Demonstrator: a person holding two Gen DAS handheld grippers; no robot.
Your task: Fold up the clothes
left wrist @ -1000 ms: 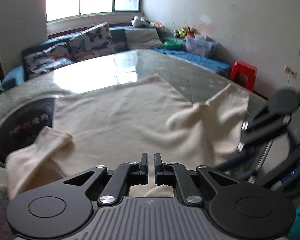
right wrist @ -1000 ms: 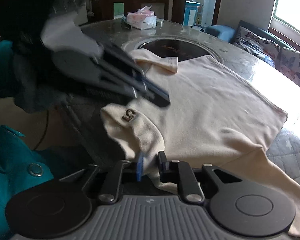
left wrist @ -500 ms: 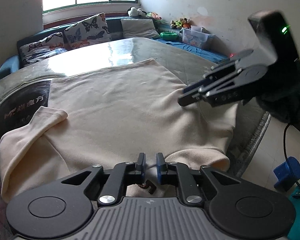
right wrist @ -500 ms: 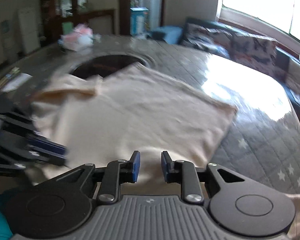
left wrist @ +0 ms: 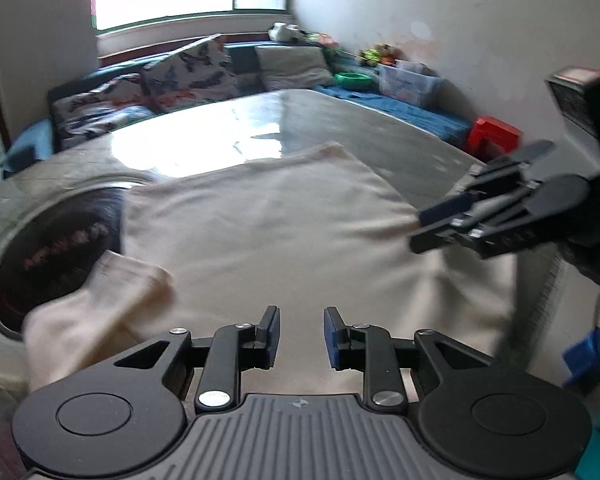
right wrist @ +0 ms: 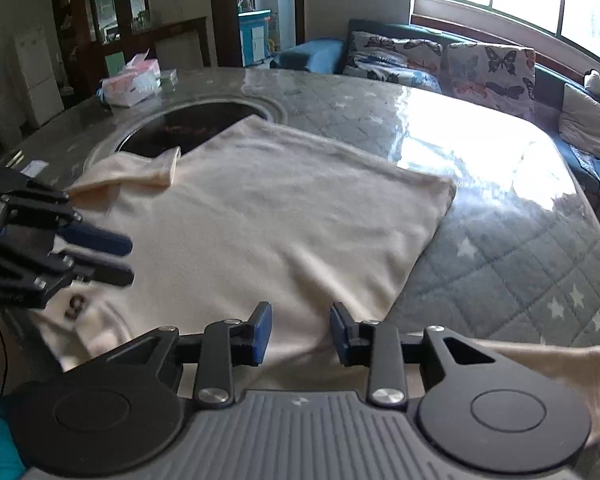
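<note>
Both sets of jaws have just been opening and now stand parted with nothing pinched between them: the left gripper point(left wrist: 301, 330) and the right gripper point(right wrist: 299, 330) hover over the near hem of the cream shirt point(right wrist: 284, 216). The shirt lies spread on the quilted table point(right wrist: 512, 248) — one sleeve point(right wrist: 140, 170) lies folded in beside the dark round inset point(right wrist: 196, 126) (the other hangs at the near edge). Folding has barely begun; the body folds are left.

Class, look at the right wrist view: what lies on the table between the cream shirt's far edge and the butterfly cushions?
Only bare, shiny table separates the cream shirt from the butterfly cushions.
</note>
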